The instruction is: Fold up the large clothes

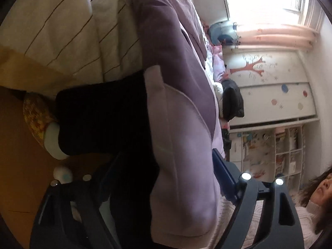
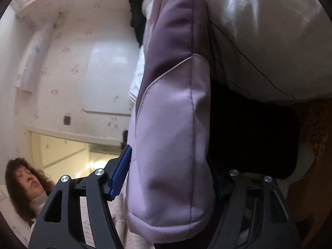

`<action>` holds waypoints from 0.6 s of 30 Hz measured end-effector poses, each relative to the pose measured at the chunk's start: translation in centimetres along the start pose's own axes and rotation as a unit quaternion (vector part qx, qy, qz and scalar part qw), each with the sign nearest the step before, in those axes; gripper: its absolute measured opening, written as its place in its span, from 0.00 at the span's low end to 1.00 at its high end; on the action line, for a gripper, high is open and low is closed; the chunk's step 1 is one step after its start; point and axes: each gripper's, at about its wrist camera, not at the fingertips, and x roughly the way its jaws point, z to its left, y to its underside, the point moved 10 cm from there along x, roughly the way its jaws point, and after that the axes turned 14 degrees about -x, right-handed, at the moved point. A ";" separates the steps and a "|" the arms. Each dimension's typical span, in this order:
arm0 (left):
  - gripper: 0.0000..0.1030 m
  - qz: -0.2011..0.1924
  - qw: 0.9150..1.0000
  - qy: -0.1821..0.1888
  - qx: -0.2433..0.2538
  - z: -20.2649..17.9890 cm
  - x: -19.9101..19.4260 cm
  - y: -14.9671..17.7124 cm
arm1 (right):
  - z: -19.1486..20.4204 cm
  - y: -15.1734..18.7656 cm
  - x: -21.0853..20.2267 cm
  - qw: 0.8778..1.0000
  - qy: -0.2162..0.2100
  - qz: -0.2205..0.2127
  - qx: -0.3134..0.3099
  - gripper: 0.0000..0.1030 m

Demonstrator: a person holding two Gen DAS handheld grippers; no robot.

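Lilac padded coat [image 1: 182, 166] between both spread claws [image 1: 166, 186] [image 2: 172, 178], beside striped bedding edge [image 1: 62, 31].

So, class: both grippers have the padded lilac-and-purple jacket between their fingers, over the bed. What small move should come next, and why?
Probably close both grippers on the padded lilac-and-purple jacket before lifting. Its thick edge sits between the left gripper fingers and the right gripper fingers, but the jaws look wide, and the jacket trails along the striped cream bedding.
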 end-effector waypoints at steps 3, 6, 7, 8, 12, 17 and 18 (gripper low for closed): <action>0.58 -0.048 0.999 0.007 0.010 -1.6 -0.7 -0.6 | 2.3 -1.1 0.2 0.999 -0.020 -0.031 -0.040 0.62; 0.25 -0.088 0.995 0.006 0.045 -5.2 -1.2 -1.0 | 5.8 -2.7 0.2 0.993 -0.052 -0.067 -0.081 0.53; 0.23 -0.100 0.993 0.004 0.063 -6.3 -1.6 -0.9 | 6.9 -3.3 -0.2 0.990 -0.063 -0.081 -0.093 0.49; 0.21 -0.116 0.989 0.001 0.089 -8.2 -2.3 -0.6 | 7.9 -3.8 -0.5 0.988 -0.071 -0.094 -0.104 0.47; 0.21 -0.142 0.977 -0.015 0.156 -12.7 -3.1 0.2 | 11.2 -5.5 -0.4 0.979 -0.086 -0.121 -0.137 0.46; 0.21 -0.136 0.975 -0.018 0.172 -13.4 -2.8 0.0 | 11.7 -6.4 -0.5 0.976 -0.089 -0.133 -0.145 0.44; 0.21 -0.135 0.977 -0.017 0.165 -12.7 -2.7 -0.4 | 11.4 -6.4 -0.7 0.976 -0.091 -0.134 -0.143 0.44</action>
